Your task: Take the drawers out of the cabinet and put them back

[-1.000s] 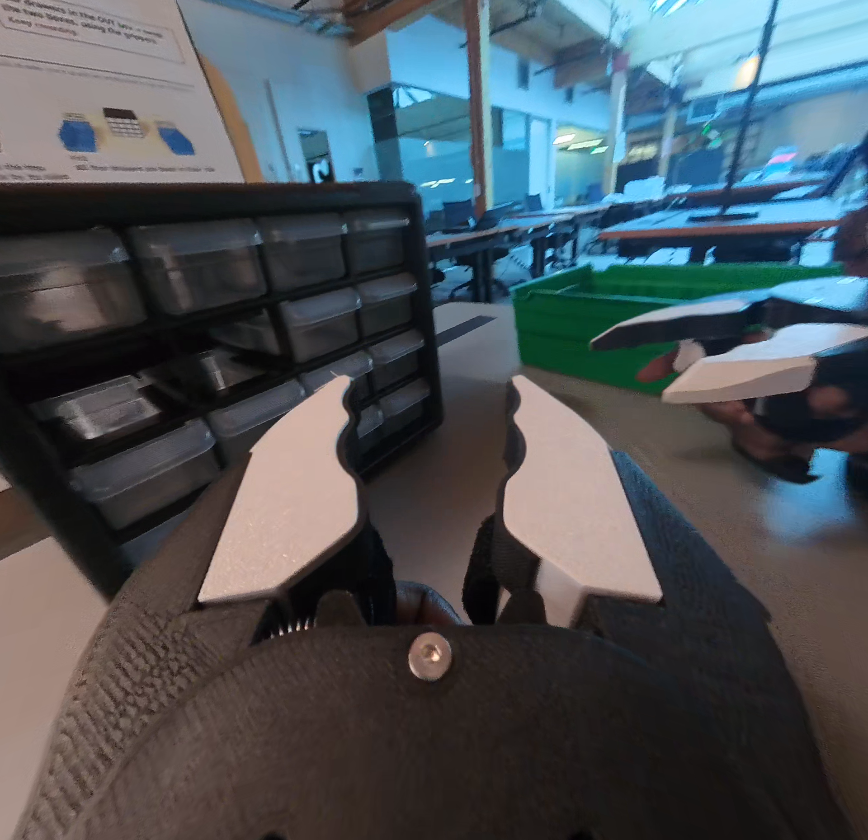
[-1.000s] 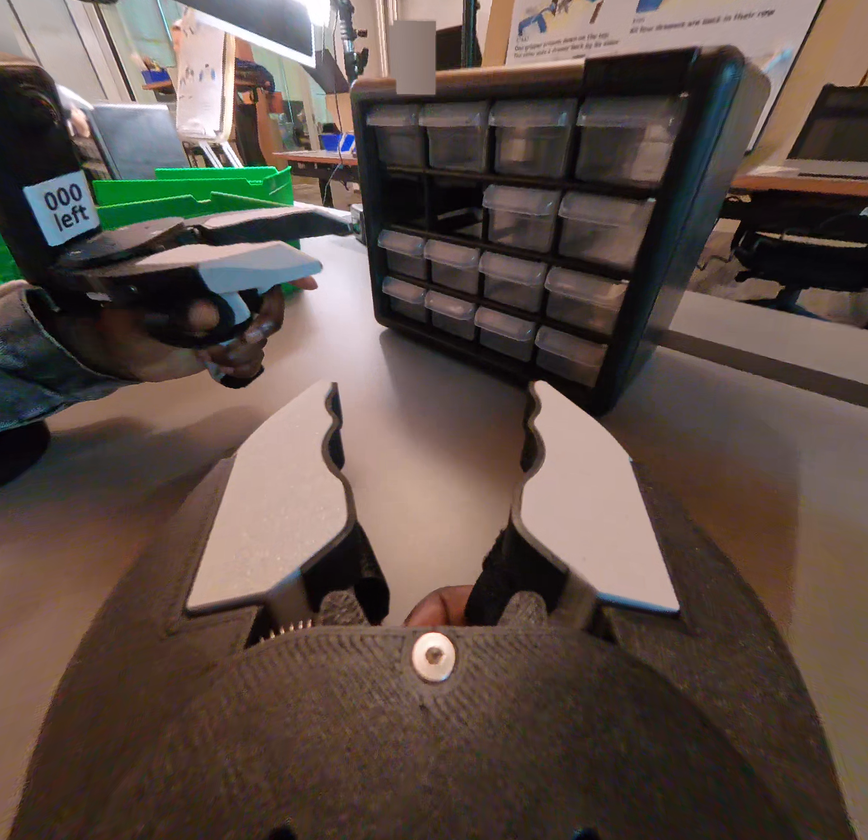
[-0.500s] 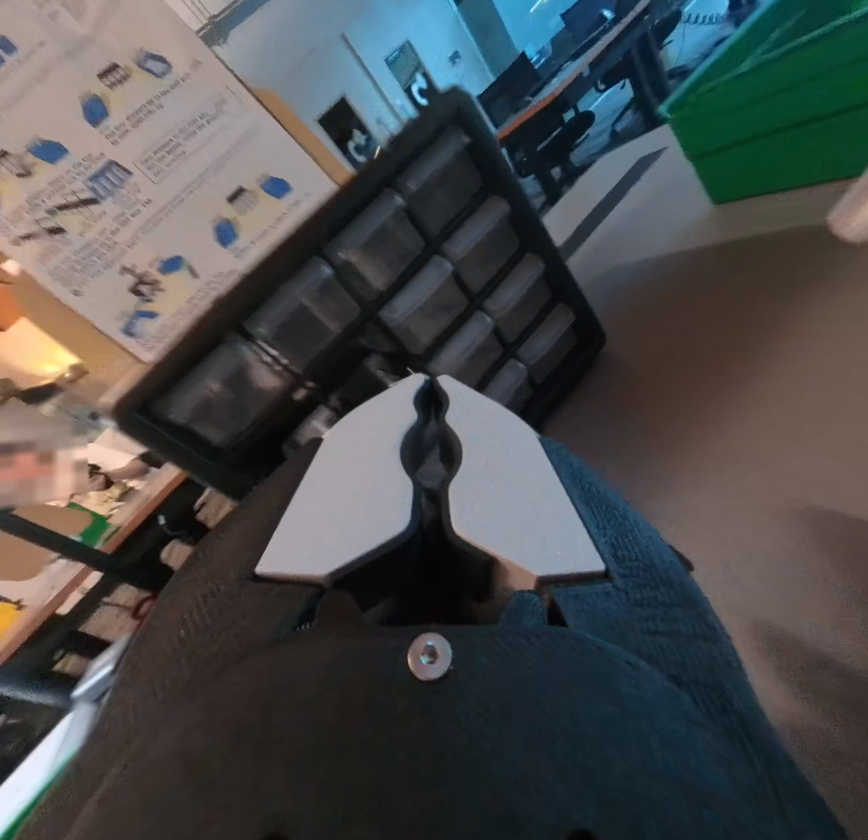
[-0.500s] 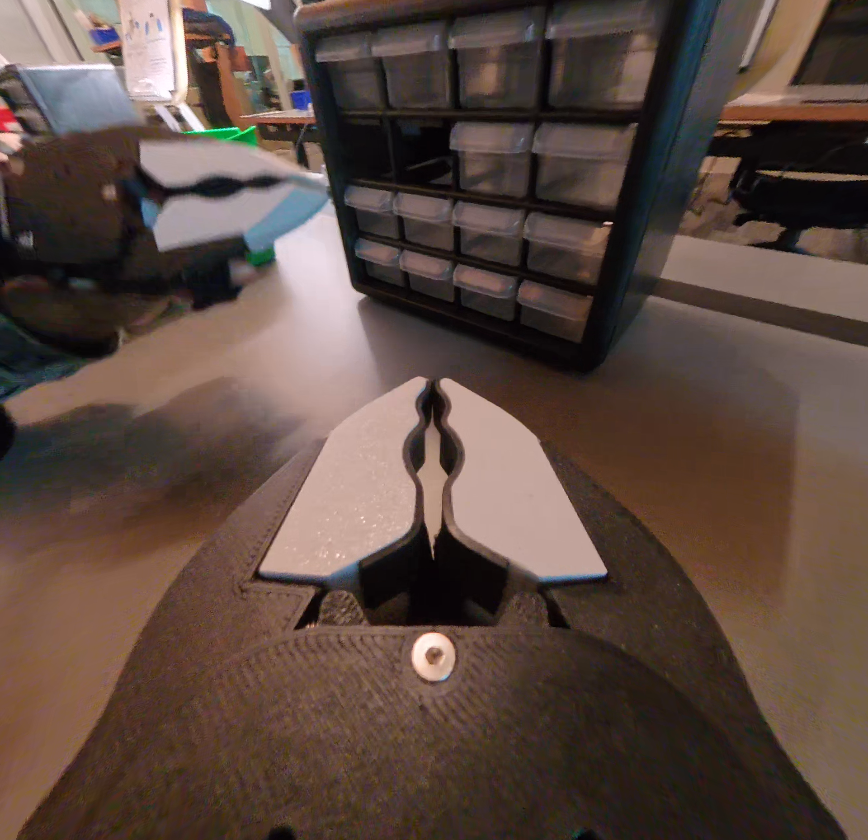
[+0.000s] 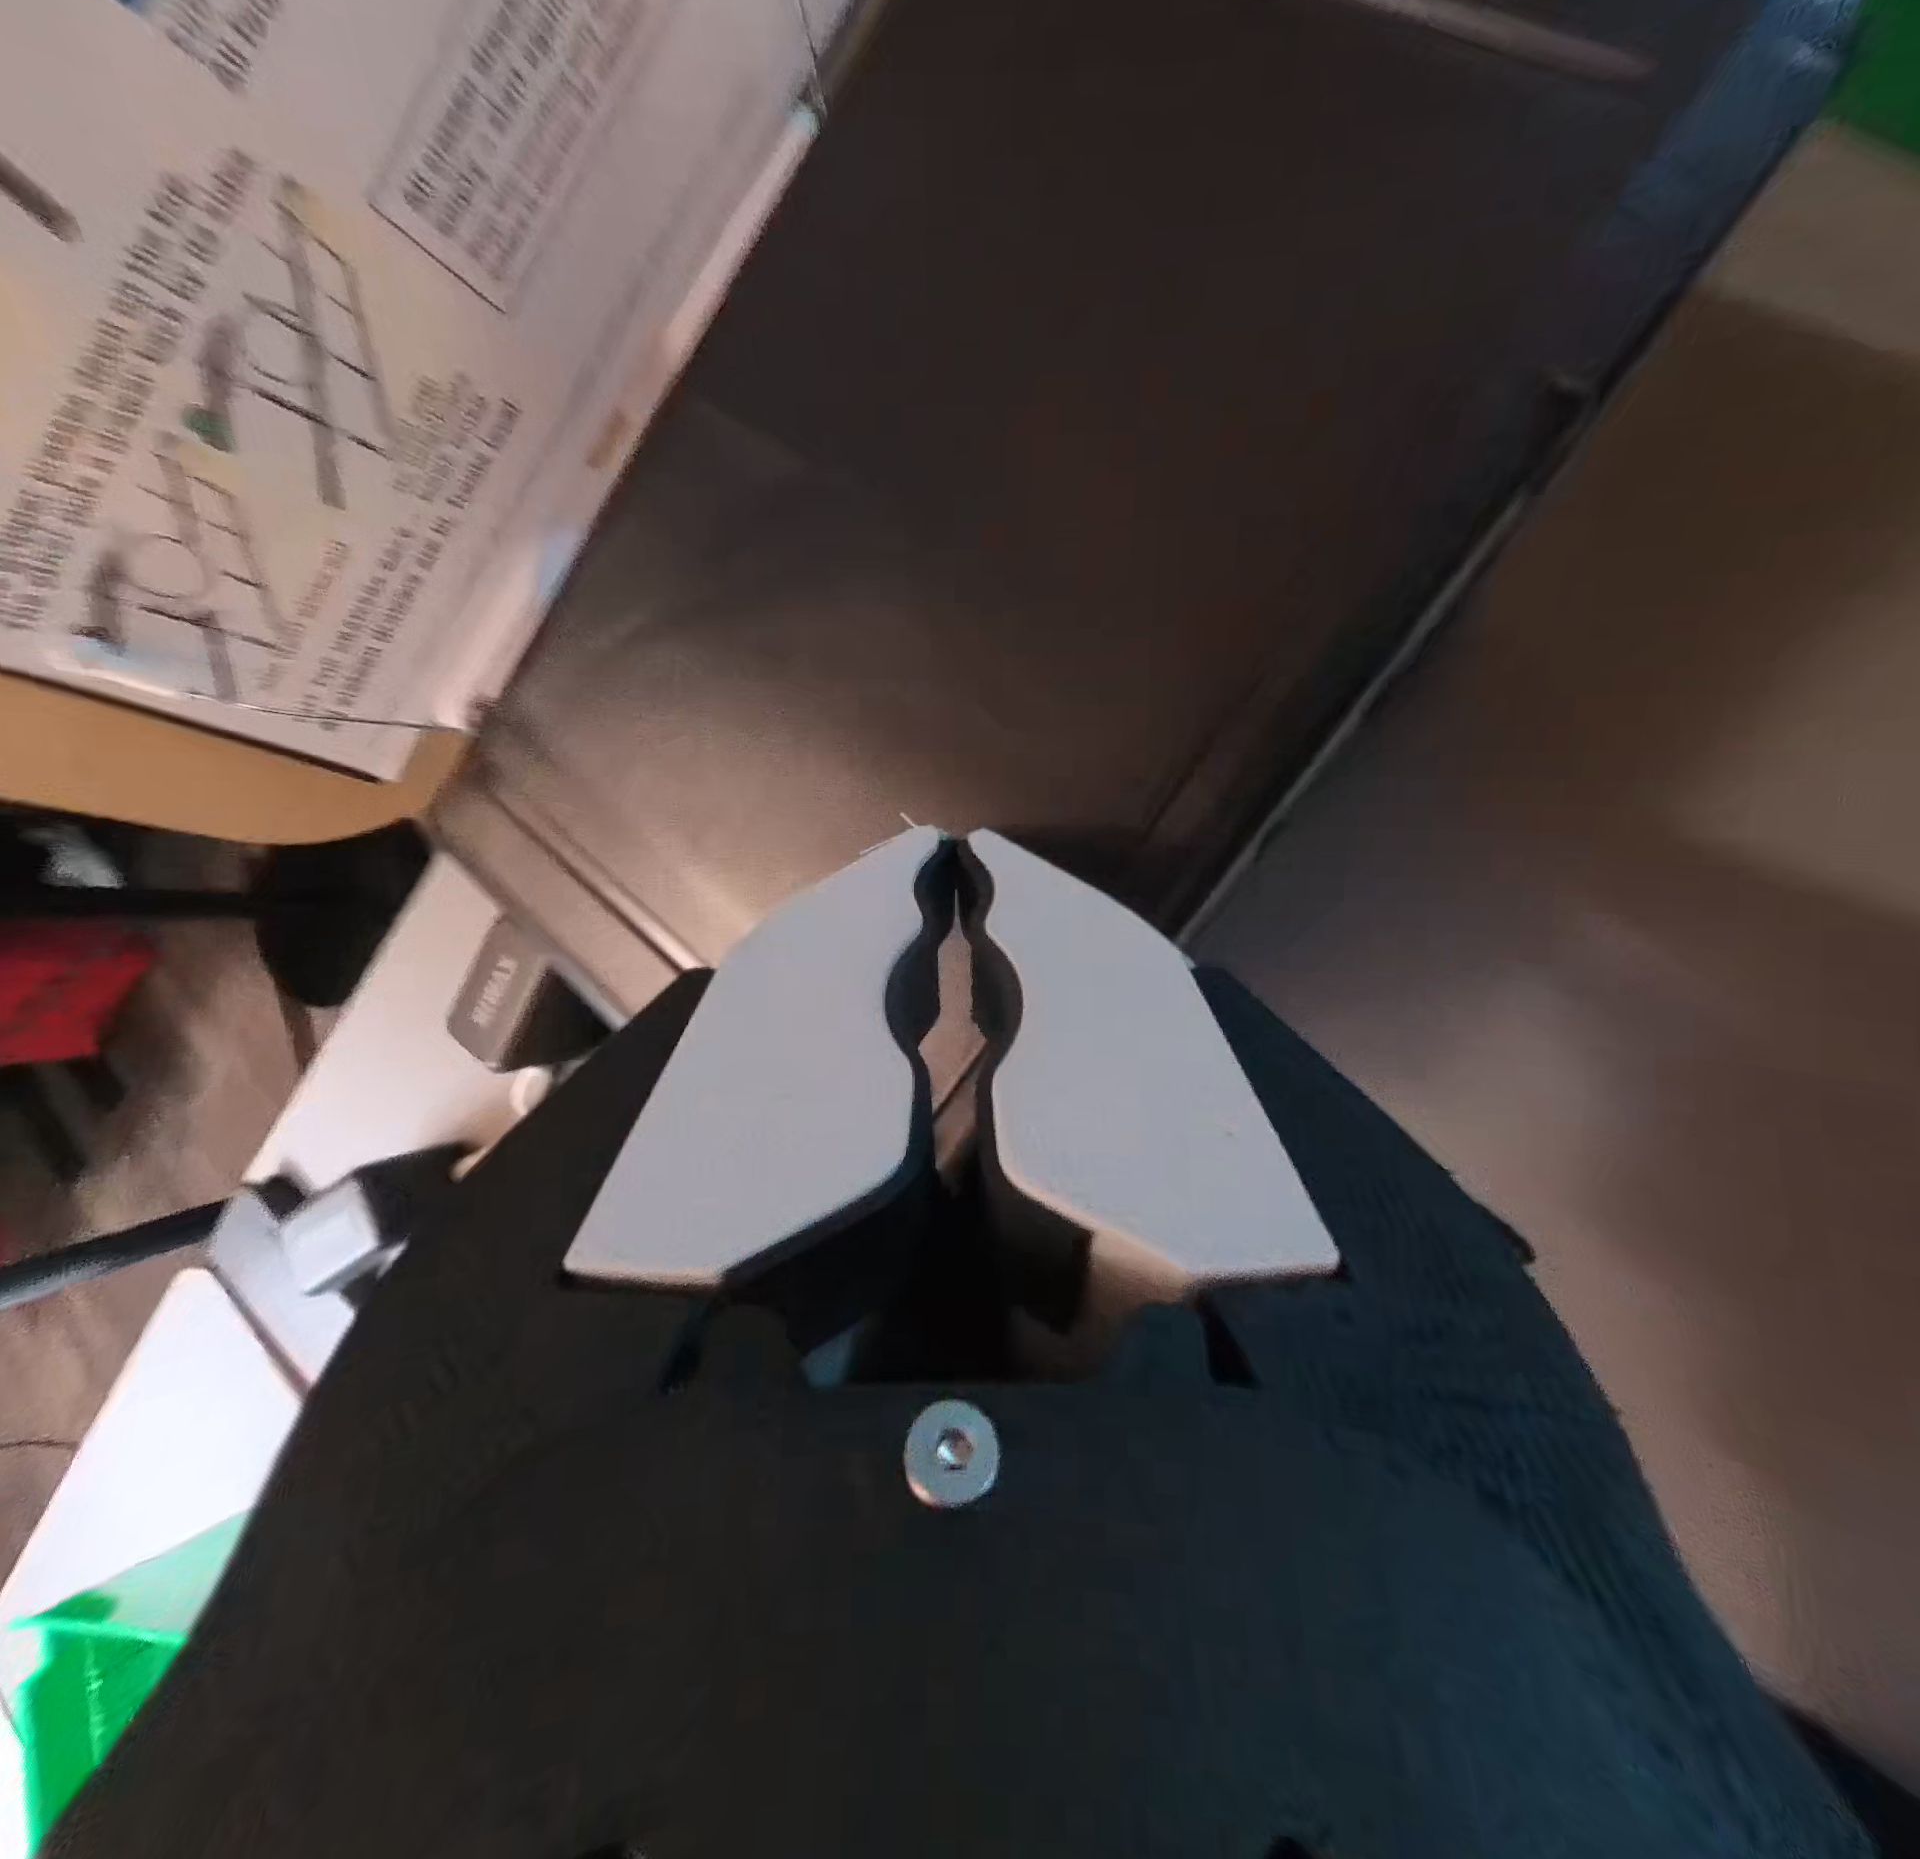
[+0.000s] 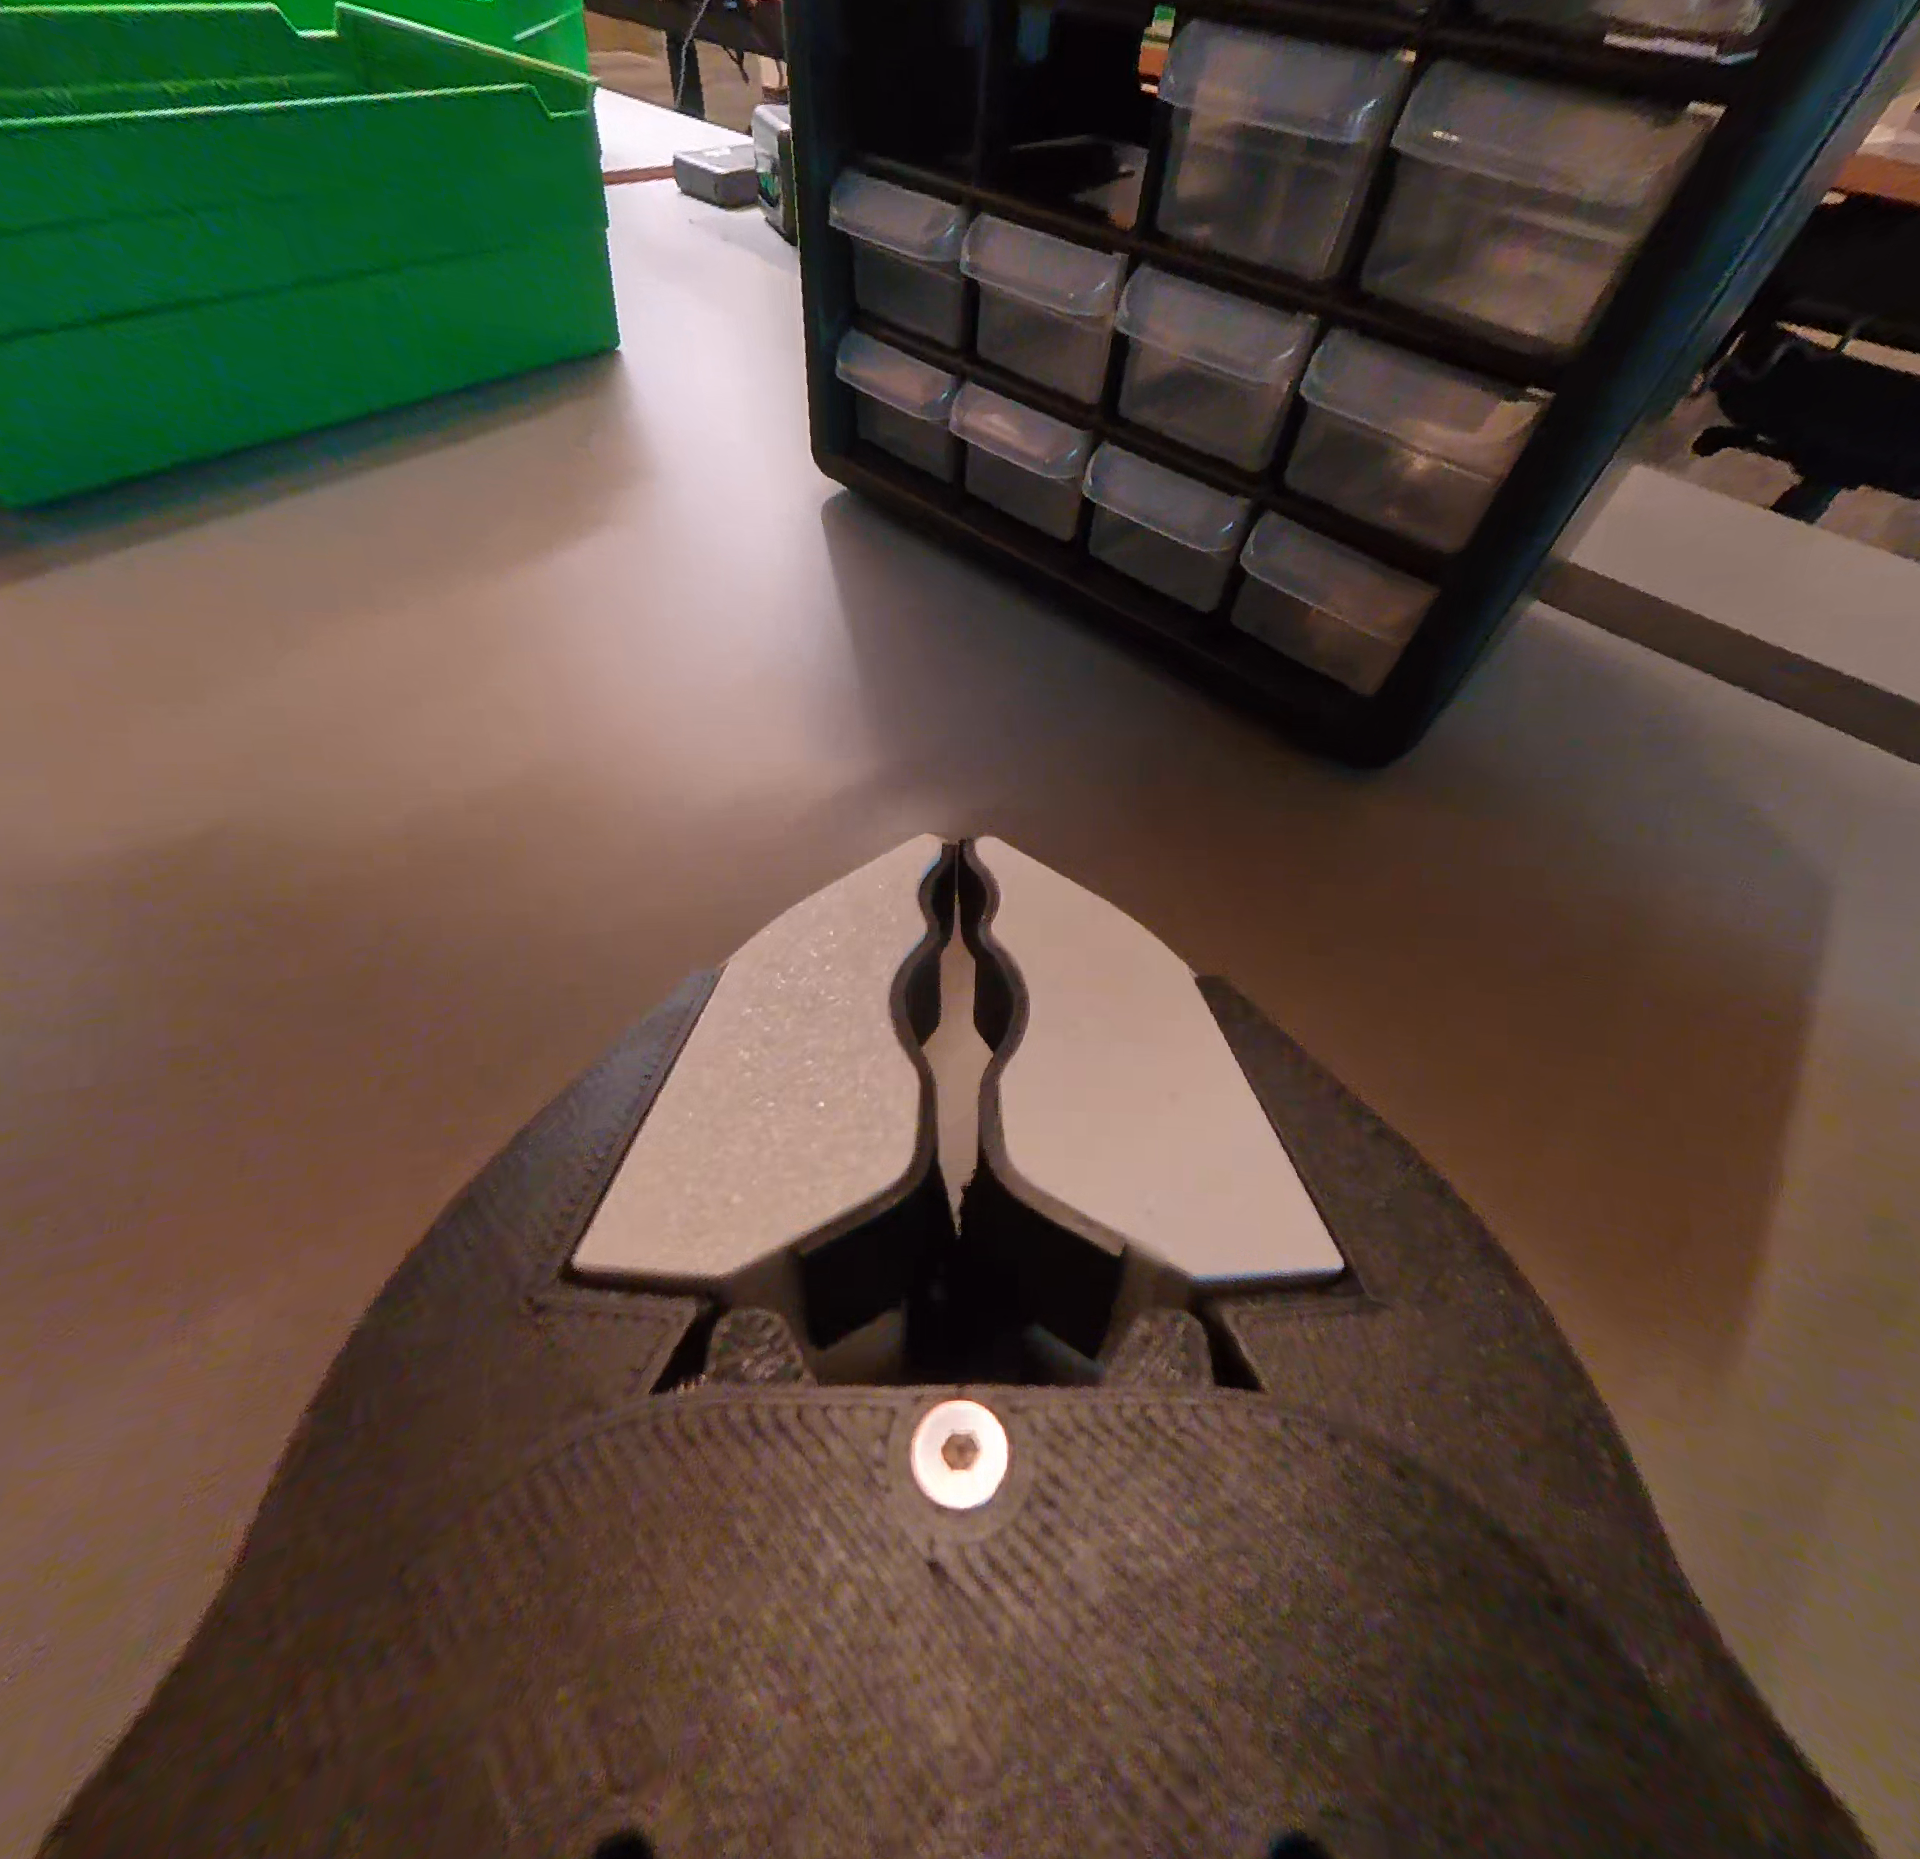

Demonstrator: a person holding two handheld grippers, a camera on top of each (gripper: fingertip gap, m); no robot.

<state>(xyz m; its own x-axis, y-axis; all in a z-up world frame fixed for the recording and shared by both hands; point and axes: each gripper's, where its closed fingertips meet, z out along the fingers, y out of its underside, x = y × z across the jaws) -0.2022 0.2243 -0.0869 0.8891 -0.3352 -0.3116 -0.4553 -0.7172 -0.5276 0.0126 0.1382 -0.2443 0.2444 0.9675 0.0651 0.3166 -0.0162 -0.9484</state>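
A black drawer cabinet (image 6: 1621, 375) stands on the grey table (image 6: 520, 729), ahead and to the right in the right wrist view. It holds several clear plastic drawers (image 6: 1205, 375); two slots at its upper left (image 6: 1060, 95) look dark, with no drawer front. My right gripper (image 6: 958, 845) is shut and empty, low over the table in front of the cabinet. In the left wrist view my left gripper (image 5: 954, 841) is shut and empty, tilted, right above the cabinet's dark flat top (image 5: 1091, 407). No drawer fronts show in that view.
Green plastic bins (image 6: 291, 251) stand on the table left of the cabinet. A small grey device (image 6: 717, 173) lies behind them. A white instruction poster (image 5: 312, 303) stands behind the cabinet. A green bin corner (image 5: 94, 1695) shows at the lower left.
Both grippers went from open to shut. The left gripper rose and swung over the cabinet's top and left the right wrist view. The right gripper moved closer to the cabinet.
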